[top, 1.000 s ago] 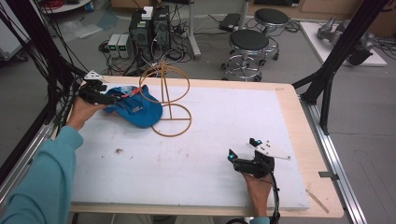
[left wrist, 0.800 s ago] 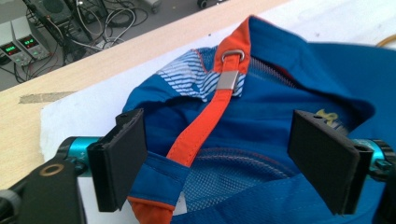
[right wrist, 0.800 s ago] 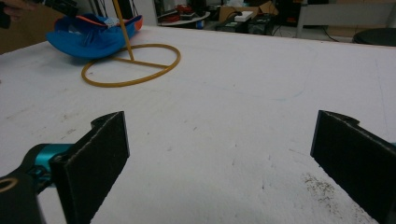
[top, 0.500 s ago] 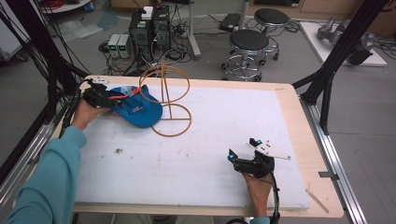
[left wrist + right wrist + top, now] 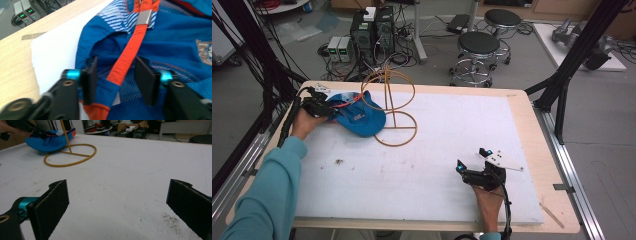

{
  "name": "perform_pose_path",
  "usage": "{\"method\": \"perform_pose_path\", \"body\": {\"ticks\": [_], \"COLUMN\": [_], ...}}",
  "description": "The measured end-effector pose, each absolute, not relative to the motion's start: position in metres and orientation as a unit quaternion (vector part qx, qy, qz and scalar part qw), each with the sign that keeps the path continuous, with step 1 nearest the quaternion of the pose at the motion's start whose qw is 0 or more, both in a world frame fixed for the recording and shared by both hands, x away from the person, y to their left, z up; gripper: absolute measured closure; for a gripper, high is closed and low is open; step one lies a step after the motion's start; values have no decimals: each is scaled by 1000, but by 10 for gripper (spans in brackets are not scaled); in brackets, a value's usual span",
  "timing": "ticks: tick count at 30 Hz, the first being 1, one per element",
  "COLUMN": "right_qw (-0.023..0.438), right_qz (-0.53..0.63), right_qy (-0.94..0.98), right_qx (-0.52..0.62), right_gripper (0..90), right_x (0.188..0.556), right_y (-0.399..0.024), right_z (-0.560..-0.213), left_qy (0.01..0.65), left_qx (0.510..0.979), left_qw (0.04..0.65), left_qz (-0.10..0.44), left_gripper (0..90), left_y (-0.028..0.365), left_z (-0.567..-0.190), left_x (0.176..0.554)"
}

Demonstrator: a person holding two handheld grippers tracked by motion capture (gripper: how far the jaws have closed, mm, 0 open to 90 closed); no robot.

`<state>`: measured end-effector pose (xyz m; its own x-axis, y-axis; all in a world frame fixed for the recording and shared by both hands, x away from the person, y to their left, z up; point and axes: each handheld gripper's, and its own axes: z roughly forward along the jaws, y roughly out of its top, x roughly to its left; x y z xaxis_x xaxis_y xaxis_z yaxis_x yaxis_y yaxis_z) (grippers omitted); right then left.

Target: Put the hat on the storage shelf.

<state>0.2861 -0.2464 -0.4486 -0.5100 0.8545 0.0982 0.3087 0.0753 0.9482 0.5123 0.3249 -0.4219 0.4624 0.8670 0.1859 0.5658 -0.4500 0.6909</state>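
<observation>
The high view is looking forward and down from above the person's side, taking in the whole white table (image 5: 432, 165) with the stools and floor beyond. The left gripper view is sitting very close to the blue cap (image 5: 160, 50), looking along its jaws at the cap's orange strap (image 5: 130, 52) and the table's wooden edge. The right gripper view is looking low and level across the table from its near side, sharing with the high view the cap (image 5: 47, 141) and the yellow wire stand (image 5: 71, 155).
</observation>
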Motion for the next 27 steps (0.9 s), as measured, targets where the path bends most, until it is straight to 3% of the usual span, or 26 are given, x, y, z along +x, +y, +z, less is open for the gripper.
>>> {"method": "perform_pose_path", "body": {"ticks": [8,18,27], "right_qw": [255,257,256], "right_qz": [532,532,532], "right_qy": [686,687,686], "right_qx": [425,424,426], "right_gripper": [33,33,34], "right_x": [286,286,286], "right_y": [-246,-246,-246], "right_z": [-449,-449,-449], "left_qy": [441,467,463], "left_qx": [809,790,766], "left_qw": [279,318,388], "left_qz": [270,239,219], "left_gripper": [752,785,787], "left_y": [325,331,333], "left_z": [-423,-417,-390], "left_x": [510,502,488]}}
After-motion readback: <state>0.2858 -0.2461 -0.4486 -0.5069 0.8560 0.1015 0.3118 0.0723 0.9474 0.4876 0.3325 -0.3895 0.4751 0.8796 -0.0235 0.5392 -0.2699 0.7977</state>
